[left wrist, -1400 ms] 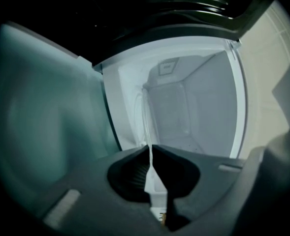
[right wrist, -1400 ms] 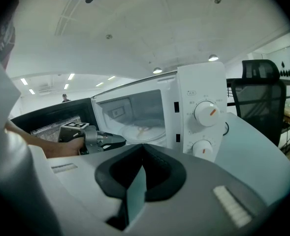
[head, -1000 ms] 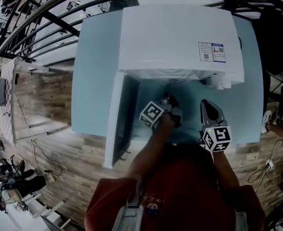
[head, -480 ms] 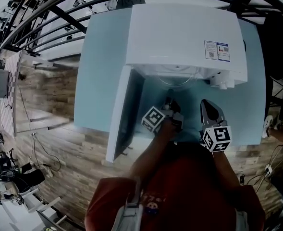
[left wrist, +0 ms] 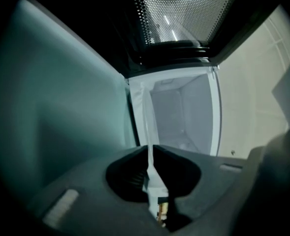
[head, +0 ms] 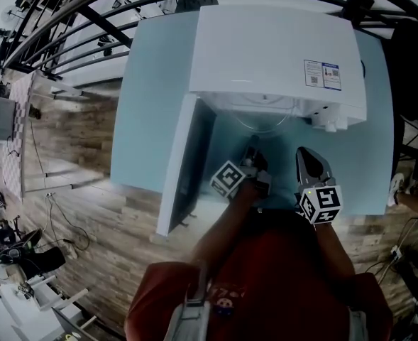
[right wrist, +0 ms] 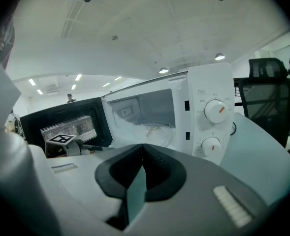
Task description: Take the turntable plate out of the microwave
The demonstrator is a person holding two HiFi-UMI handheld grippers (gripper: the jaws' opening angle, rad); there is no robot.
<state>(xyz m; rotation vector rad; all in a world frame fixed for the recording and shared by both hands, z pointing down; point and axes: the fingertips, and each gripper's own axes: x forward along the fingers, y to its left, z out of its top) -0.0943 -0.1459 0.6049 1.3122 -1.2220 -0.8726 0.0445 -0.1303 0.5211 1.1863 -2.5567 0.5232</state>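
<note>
With the door [head: 177, 169] of the microwave [head: 276, 48] swung wide, the turntable plate [right wrist: 154, 131] lies exposed. The left gripper [head: 250, 145] faces the cavity, its empty jaws parting, likely to take it. The right gripper [head: 306, 155] idles by the front edge of the desk [head: 152, 98], jaws closed on nothing.

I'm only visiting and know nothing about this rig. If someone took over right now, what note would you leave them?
Left tool: in front of the open microwave, jaws opening from a narrow slit, nothing between them.
Right tool: to its right, facing the microwave, jaws together, empty.
The door is swung wide open. The turntable plate lies inside the microwave, with no tool on it.
Done: door open.
Left: reach in, grip the plate's rim, bring it out onto the table.
</note>
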